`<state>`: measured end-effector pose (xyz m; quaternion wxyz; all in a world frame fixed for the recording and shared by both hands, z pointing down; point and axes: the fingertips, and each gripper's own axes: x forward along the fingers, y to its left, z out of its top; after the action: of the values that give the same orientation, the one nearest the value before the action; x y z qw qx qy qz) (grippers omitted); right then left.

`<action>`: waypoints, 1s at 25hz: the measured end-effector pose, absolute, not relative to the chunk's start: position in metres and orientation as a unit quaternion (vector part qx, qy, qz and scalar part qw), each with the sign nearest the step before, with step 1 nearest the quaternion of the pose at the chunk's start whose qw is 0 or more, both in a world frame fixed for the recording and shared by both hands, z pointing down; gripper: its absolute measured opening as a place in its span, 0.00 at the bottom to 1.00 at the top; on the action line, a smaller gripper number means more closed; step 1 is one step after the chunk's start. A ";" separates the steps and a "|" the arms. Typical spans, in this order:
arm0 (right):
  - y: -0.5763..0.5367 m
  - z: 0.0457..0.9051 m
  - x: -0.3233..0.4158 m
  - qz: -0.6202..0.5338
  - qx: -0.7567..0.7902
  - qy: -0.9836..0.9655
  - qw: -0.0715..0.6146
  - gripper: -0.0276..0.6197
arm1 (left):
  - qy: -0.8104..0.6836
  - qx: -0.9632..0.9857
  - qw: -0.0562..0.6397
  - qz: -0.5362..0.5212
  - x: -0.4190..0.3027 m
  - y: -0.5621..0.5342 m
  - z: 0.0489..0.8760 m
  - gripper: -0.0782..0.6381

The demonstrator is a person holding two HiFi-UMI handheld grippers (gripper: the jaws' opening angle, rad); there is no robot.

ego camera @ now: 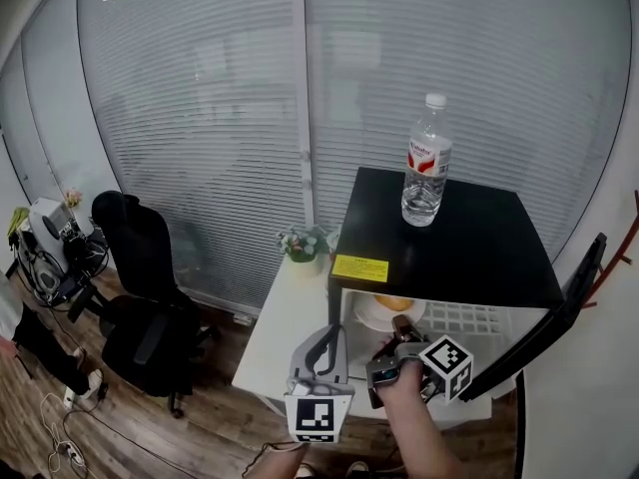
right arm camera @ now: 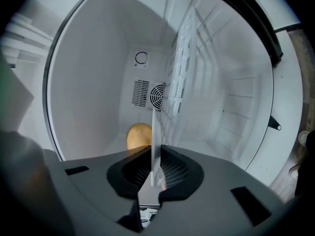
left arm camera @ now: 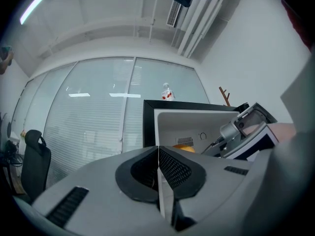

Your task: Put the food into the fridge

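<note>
Blinds (ego camera: 200,118) back the open mini fridge (ego camera: 449,238), where right gripper (right arm camera: 155,167) jaws pinch a plate (right arm camera: 154,132) by its rim to carry its yellow food (right arm camera: 138,136) inside, while left gripper (left arm camera: 158,168) jaws sit pressed together, empty.

Soft daylight comes in through the blinds (ego camera: 200,118), so the room is bright and the shadows are soft. The head view is sharp, but its edges bend. A ceiling light (left arm camera: 32,8) glares in the left gripper view. Both gripper views are round with black corners. Inside the white fridge (right arm camera: 93,58) it is bright, and the shelf (right arm camera: 184,68) looks blurry.
</note>
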<state>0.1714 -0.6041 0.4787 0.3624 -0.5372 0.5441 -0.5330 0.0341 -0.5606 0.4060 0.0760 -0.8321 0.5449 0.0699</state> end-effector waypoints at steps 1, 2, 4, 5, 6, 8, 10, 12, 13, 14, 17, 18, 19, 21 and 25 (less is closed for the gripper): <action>-0.605 0.478 0.171 -0.528 -0.542 0.546 0.359 0.10 | 0.544 -0.833 0.076 0.070 0.033 -0.562 0.406 0.15; -0.605 0.478 0.171 -0.523 -0.548 0.548 0.354 0.10 | 0.543 -0.833 0.077 0.072 0.033 -0.562 0.405 0.15; -0.605 0.477 0.172 -0.510 -0.562 0.554 0.341 0.10 | 0.541 -0.834 0.078 0.078 0.032 -0.564 0.402 0.15; -0.605 0.475 0.172 -0.502 -0.571 0.559 0.333 0.12 | 0.541 -0.833 0.078 0.083 0.031 -0.564 0.400 0.15; -0.605 0.473 0.172 -0.490 -0.580 0.564 0.323 0.13 | 0.540 -0.833 0.078 0.084 0.031 -0.564 0.400 0.15; -0.605 0.467 0.174 -0.457 -0.603 0.581 0.299 0.18 | 0.539 -0.836 0.076 0.076 0.031 -0.564 0.403 0.15; -0.606 0.461 0.176 -0.418 -0.627 0.600 0.268 0.26 | 0.536 -0.838 0.073 0.068 0.031 -0.565 0.407 0.15; -0.607 0.456 0.176 -0.376 -0.647 0.622 0.230 0.31 | 0.535 -0.839 0.070 0.069 0.031 -0.566 0.408 0.15; -0.607 0.454 0.175 -0.355 -0.655 0.633 0.210 0.34 | 0.535 -0.839 0.068 0.071 0.031 -0.566 0.408 0.15; -0.607 0.453 0.175 -0.334 -0.662 0.643 0.190 0.36 | 0.535 -0.839 0.066 0.074 0.030 -0.566 0.408 0.15; -0.606 0.454 0.173 -0.267 -0.682 0.668 0.128 0.41 | 0.538 -0.837 0.059 0.087 0.026 -0.568 0.404 0.15; -0.607 0.455 0.173 -0.245 -0.688 0.675 0.106 0.43 | 0.538 -0.836 0.058 0.088 0.025 -0.569 0.403 0.15; -0.607 0.457 0.172 -0.222 -0.694 0.680 0.082 0.43 | 0.539 -0.836 0.056 0.087 0.025 -0.570 0.404 0.15; -0.607 0.460 0.171 -0.180 -0.702 0.688 0.032 0.45 | 0.540 -0.836 0.055 0.077 0.024 -0.571 0.407 0.15; -0.606 0.460 0.169 -0.113 -0.705 0.698 -0.044 0.47 | 0.539 -0.838 0.053 0.072 0.025 -0.570 0.410 0.15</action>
<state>0.1691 -0.6064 0.4601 -0.0438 -0.7053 0.6985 -0.1128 0.0252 -0.5701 0.4101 0.0534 -0.8378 0.5386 0.0720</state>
